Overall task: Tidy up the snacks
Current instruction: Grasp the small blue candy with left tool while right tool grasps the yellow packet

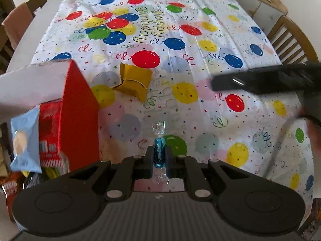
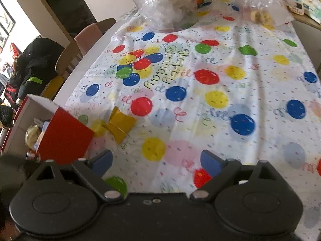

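My left gripper (image 1: pixel 159 150) is shut on a small blue candy (image 1: pixel 159 154) in a clear twisted wrapper, held above the balloon-print tablecloth (image 1: pixel 200 104). Just to its left stands an open red box (image 1: pixel 80 110) holding snack packs, with a light blue packet (image 1: pixel 26 140) sticking out. A crumpled gold wrapper (image 1: pixel 133 80) lies beyond the box. In the right wrist view my right gripper (image 2: pixel 156 161) stands open over the cloth with nothing between its blue pads (image 2: pixel 210 162). The red box (image 2: pixel 64 138) is at its left and the gold wrapper (image 2: pixel 120 124) is ahead.
Clear plastic bags (image 2: pixel 168 6) with food sit at the table's far end. Wooden chairs (image 2: pixel 68 58) line the left side, one draped with a dark jacket (image 2: pixel 34 64). Another chair (image 1: pixel 291 38) is on the right. The blurred black body of the right-hand tool (image 1: pixel 260 80) crosses the left view.
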`<action>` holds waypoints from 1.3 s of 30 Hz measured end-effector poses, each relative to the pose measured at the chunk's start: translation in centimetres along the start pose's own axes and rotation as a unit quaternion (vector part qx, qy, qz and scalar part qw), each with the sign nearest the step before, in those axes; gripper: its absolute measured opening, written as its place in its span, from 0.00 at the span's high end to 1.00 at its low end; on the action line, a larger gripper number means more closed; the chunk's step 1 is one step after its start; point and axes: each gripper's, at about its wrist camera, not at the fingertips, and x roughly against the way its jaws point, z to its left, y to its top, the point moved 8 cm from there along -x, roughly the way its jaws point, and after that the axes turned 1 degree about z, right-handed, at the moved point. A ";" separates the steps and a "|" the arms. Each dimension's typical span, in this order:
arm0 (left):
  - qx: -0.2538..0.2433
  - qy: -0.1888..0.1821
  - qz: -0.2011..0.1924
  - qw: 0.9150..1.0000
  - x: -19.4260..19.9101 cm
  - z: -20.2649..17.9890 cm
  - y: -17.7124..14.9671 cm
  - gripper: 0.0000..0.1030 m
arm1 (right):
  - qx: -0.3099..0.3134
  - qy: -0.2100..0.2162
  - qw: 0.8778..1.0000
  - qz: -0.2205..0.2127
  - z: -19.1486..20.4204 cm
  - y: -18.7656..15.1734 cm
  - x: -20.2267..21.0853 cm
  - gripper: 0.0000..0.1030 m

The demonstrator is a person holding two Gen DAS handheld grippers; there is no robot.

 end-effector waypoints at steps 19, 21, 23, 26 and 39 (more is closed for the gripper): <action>0.075 -0.018 -0.034 0.996 3.3 2.9 -3.2 0.90 | -0.015 -0.029 0.998 0.061 6.2 4.3 -10.0 0.19; 0.079 -0.019 -0.037 0.996 3.5 3.1 -3.2 0.90 | -0.017 -0.031 0.997 0.065 6.5 4.3 -10.6 0.23; 0.079 -0.019 -0.039 0.996 3.6 3.3 -3.2 0.90 | -0.017 -0.034 0.997 0.066 6.7 4.4 -11.1 0.23; 0.082 -0.020 -0.040 0.996 3.5 3.4 -3.2 0.90 | -0.008 -0.041 0.997 0.068 7.1 4.5 -11.9 0.28; 0.076 -0.030 -0.041 0.996 3.4 3.3 -3.1 0.90 | 0.041 -0.054 0.996 0.066 8.2 3.8 -12.4 0.52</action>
